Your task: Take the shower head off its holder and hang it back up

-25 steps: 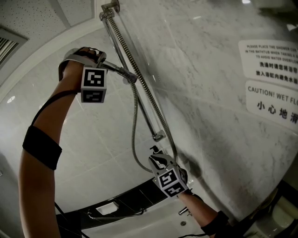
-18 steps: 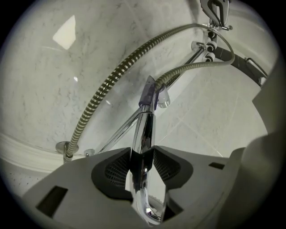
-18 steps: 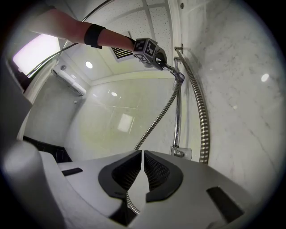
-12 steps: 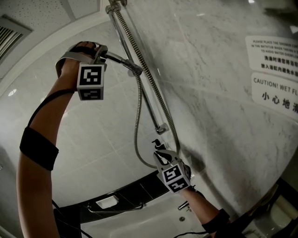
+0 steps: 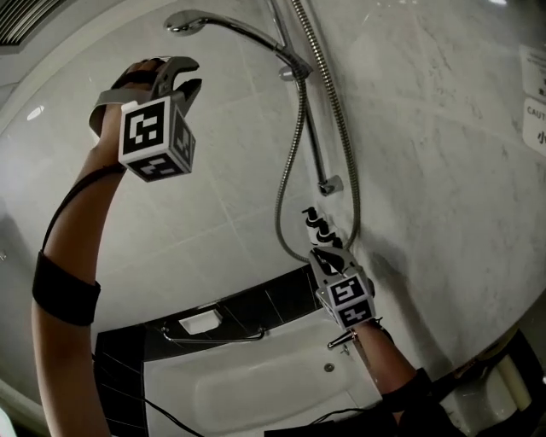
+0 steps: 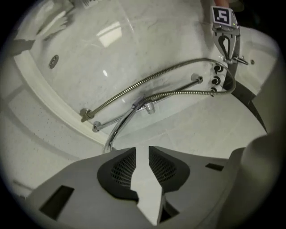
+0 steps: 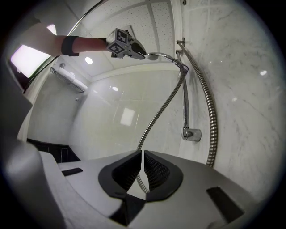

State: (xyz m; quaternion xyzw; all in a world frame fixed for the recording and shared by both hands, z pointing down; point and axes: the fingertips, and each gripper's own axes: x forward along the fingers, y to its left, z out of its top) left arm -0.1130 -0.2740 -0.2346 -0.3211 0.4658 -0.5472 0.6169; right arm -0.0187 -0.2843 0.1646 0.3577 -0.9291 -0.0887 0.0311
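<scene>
Shower head (image 5: 183,20): hung up in its holder (image 5: 294,67) | left gripper (image 5: 194,73): fingers a bit apart, just been closing, nothing between | right gripper (image 5: 322,253): fingers pinch the hose (image 5: 290,162) | tip: drop the hose softly, no tugging.

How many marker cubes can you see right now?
2. One cube on the raised left tool; the other cube on the right tool, low, holding the hose. None seem hidden.

The left gripper (image 5: 181,75) no longer holds the shower head (image 5: 189,21), which now hangs in its holder (image 5: 296,68); the gripper sits apart, below it. Its empty jaws have just been closing.
</scene>
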